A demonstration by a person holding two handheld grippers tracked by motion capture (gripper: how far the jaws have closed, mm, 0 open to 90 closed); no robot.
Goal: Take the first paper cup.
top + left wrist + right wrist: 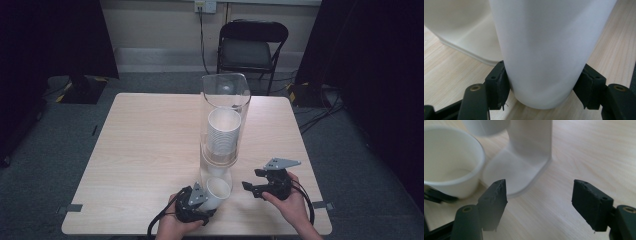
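Just left of the clear dispenser tube's (224, 117) base, near the worktop's (140, 150) front edge, the left hand-held gripper (196, 204) pinches one white paper cup (216, 193) around its lower wall, tilted. The cup looks light, thin and easily crushed, so a gentle squeeze low on the wall seems wise. The tube holds one nested stack of cups (223, 132), too tight to count. Just right of the base, the right hand-held gripper (252, 186) is spread and empty.
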